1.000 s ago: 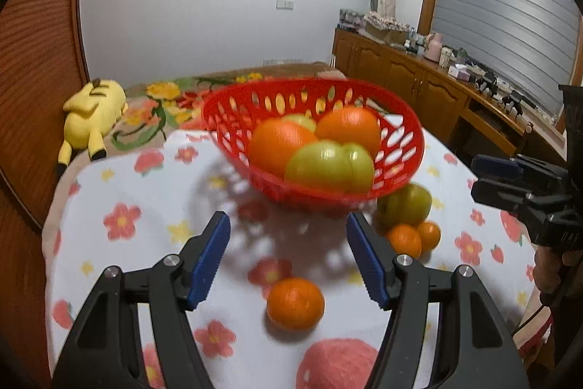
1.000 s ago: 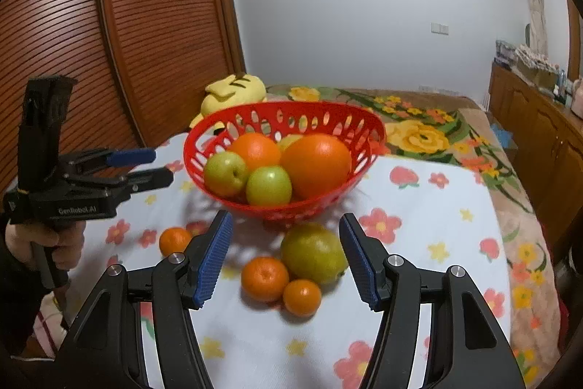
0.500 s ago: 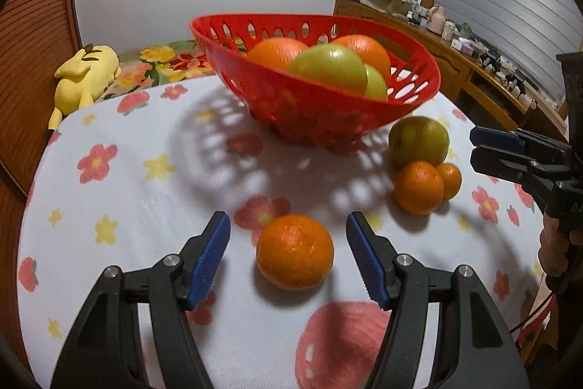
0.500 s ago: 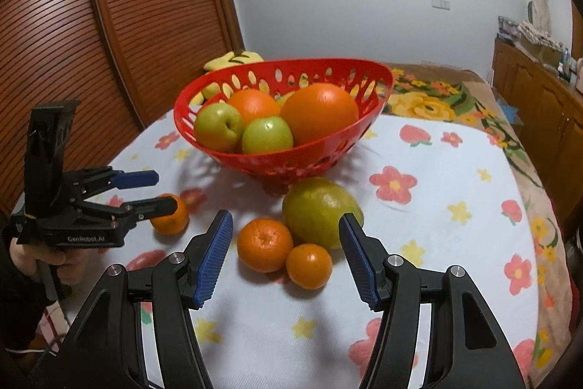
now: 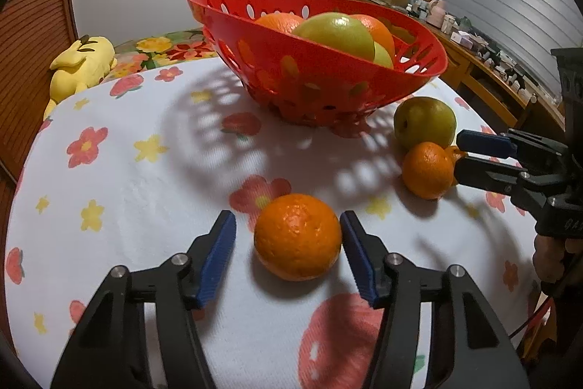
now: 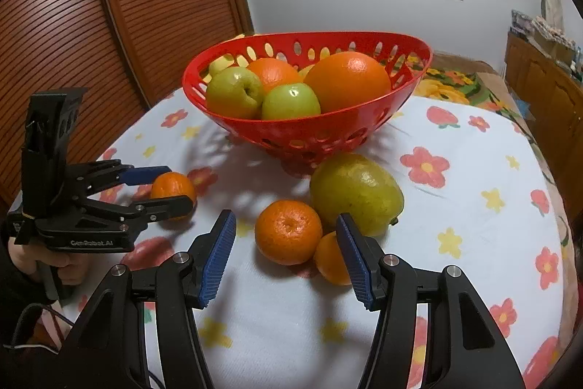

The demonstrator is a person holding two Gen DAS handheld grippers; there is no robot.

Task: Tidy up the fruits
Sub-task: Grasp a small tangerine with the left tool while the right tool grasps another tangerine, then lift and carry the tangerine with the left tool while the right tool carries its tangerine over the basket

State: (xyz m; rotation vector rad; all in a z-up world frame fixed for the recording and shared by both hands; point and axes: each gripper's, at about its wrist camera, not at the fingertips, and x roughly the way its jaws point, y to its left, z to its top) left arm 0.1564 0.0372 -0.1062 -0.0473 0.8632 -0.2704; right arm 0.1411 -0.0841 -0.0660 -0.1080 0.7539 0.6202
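A: Orange peel is seen between the blue pads of the left gripper (image 5: 288,236). The lone mandarin (image 5: 297,236) sits on the floral tablecloth (image 5: 120,177), the right pad touching or nearly touching its skin, the left pad with a clear gap. The jaws have just been closing, partly open around the fruit; a firm hold is not shown.

B: Noted. The right gripper (image 6: 286,237)?

A: Held low over a cluster of 3: a mandarin (image 6: 288,231) between the pads, nearer the right one; a smaller mandarin (image 6: 329,259) partly hidden behind the right pad; a large green fruit (image 6: 355,193) just behind both, touching or nearly so. The jaws have been narrowing, still parted, nothing clamped.

B: The basket?

A: A red perforated basket (image 6: 320,133) is stood upright beyond both groups, with 2 oranges and 2 green apples counted inside from the right wrist view. The lone mandarin lies well apart from the cluster, on the basket's near left side.
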